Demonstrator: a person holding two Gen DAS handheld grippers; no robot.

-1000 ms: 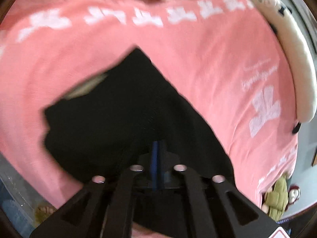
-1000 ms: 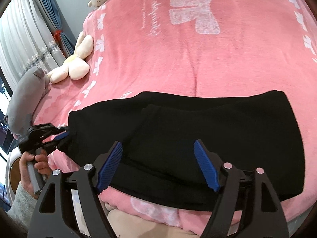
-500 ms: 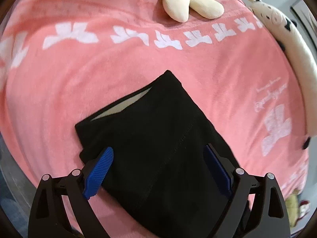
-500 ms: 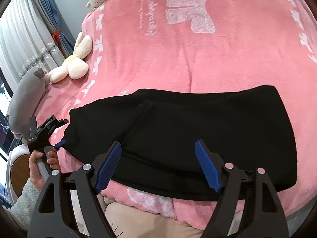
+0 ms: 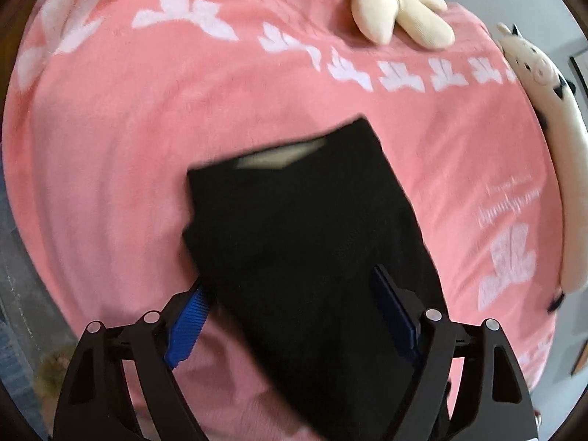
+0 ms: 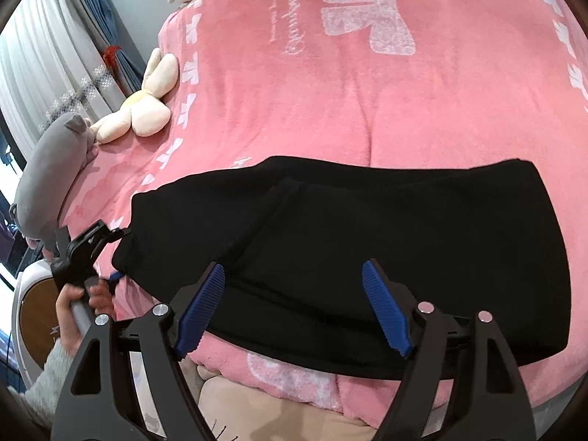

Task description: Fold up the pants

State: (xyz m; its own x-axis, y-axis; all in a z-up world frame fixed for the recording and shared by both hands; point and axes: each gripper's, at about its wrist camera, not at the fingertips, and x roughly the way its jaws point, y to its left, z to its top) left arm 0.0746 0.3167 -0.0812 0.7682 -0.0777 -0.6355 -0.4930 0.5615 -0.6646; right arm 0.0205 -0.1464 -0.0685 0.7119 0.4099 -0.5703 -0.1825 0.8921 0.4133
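On pink blanket point(image 6: 422, 117), black pants point(image 6: 367, 242) folded flat, left claw point(image 5: 290, 316) and right claw point(image 6: 294, 305) both spread apart.

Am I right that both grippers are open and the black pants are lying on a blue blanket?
Not quite: the blanket is pink, as the right wrist view shows. The rest holds: the left gripper and right gripper are open, and the black pants lie on it.

pink blanket point(image 6: 422, 110), cream plush point(image 6: 143, 110), curtains point(image 6: 47, 62)
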